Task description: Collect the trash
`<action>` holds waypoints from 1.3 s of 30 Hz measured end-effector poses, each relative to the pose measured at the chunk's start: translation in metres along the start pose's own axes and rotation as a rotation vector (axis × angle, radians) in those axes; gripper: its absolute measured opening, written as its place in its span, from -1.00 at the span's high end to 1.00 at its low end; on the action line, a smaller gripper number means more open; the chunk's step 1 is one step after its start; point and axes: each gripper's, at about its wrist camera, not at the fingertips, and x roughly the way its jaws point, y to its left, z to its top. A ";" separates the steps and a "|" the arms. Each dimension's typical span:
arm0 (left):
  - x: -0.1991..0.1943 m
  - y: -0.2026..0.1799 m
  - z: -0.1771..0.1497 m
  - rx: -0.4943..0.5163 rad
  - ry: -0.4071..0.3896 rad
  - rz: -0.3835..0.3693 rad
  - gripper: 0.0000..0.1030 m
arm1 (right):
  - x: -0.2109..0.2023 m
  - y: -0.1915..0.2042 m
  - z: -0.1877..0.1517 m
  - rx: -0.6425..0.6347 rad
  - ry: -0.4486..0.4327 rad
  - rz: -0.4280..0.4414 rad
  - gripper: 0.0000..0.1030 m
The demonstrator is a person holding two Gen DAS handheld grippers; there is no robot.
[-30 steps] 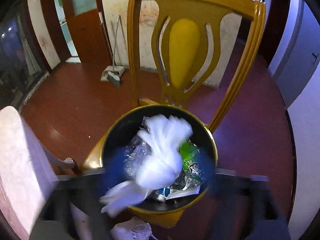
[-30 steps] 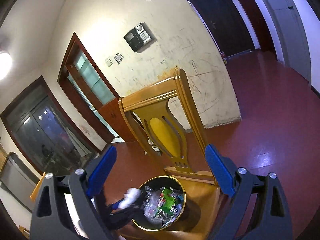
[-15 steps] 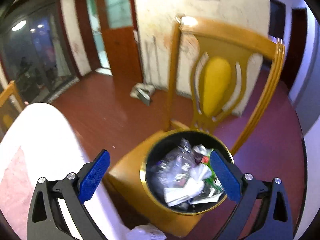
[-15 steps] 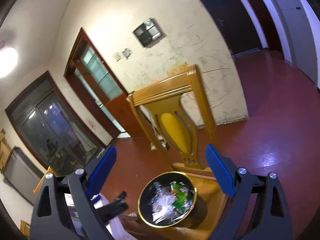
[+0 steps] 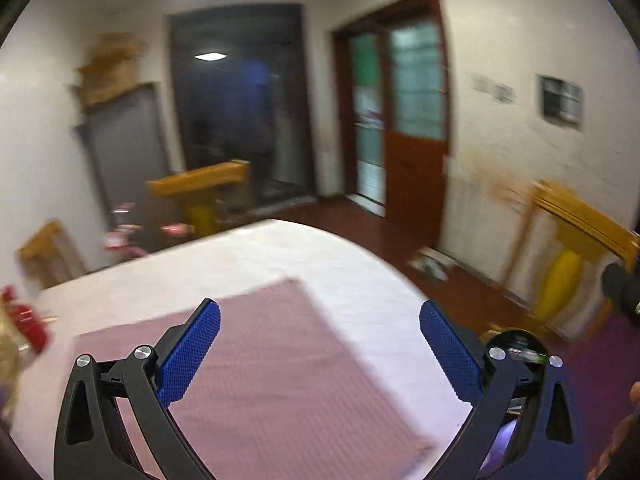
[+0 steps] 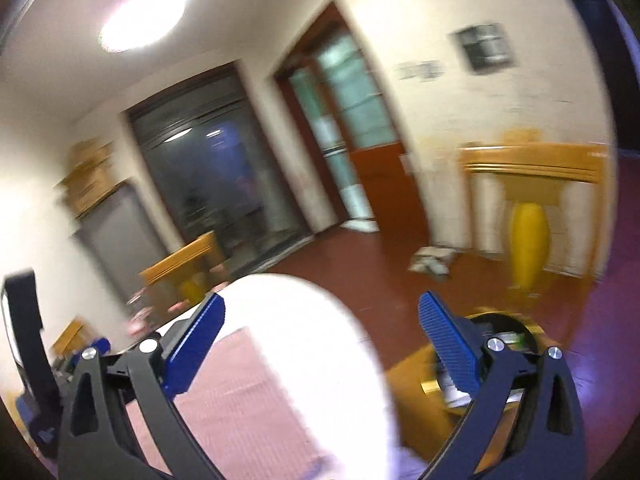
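Left gripper (image 5: 320,354) spread wide, blue pads empty, hanging over the pink mat (image 5: 272,376) on the white table (image 5: 320,248); right gripper (image 6: 320,344) equally wide, holding nothing, above the table's rounded edge; the black gold-rimmed trash bin (image 6: 505,330) sits on the wooden chair (image 6: 532,184) to the right, wrappers inside, blurred and half hidden behind the right finger.

I am standing in a lived-in home, in its dining room. A round table (image 5: 304,256) with a white cloth and a pink mat (image 5: 280,368) fills the foreground, yellow wooden dining chairs (image 6: 528,200) stand around it, the floor (image 6: 360,256) is dark red, and a glazed wooden door (image 5: 404,120) and dark sliding glass doors (image 5: 240,112) open off scuffed cream walls.
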 end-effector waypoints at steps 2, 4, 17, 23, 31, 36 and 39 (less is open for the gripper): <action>-0.026 0.046 -0.001 -0.038 -0.025 0.080 -0.89 | 0.003 0.052 -0.010 -0.073 0.024 0.099 -0.89; -0.052 0.086 -0.005 -0.074 -0.048 0.153 -0.89 | 0.003 0.089 -0.019 -0.125 0.034 0.161 -0.90; -0.165 0.228 -0.036 -0.293 -0.148 0.428 -0.89 | -0.020 0.251 -0.024 -0.369 0.002 0.370 -0.91; -0.190 0.241 -0.035 -0.323 -0.184 0.446 -0.89 | -0.039 0.264 -0.031 -0.432 -0.001 0.340 -0.91; -0.200 0.230 -0.033 -0.292 -0.197 0.426 -0.89 | -0.037 0.262 -0.032 -0.429 0.009 0.330 -0.91; -0.200 0.227 -0.031 -0.284 -0.199 0.431 -0.89 | -0.037 0.262 -0.033 -0.427 0.009 0.331 -0.91; -0.200 0.226 -0.029 -0.283 -0.198 0.432 -0.89 | -0.037 0.261 -0.033 -0.429 0.009 0.329 -0.91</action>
